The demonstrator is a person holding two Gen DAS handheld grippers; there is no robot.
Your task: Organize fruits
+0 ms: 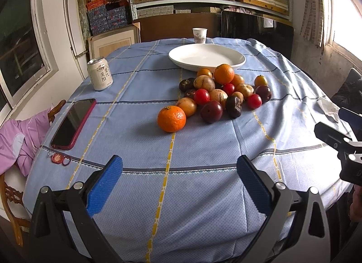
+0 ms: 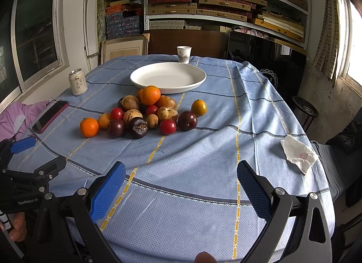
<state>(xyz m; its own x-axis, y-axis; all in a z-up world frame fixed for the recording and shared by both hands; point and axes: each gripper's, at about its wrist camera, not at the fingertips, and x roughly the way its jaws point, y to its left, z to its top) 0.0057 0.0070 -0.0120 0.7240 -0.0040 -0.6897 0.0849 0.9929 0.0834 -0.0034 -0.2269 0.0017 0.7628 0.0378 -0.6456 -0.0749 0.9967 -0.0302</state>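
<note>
Left gripper (image 1: 179,181) hangs spread wide and empty over bare cloth, the fruit pile (image 1: 222,94) well ahead, heaped against the empty white plate (image 1: 181,56). One orange (image 1: 171,118) lies nearest; pinched off-centre, it would likely roll toward the phone (image 1: 72,123).

From the right wrist, the right gripper (image 2: 181,183) is equally wide and empty. Fruits (image 2: 144,111) lean together, perhaps loosely; pulling a lower one could topple the top orange (image 2: 150,95).
</note>
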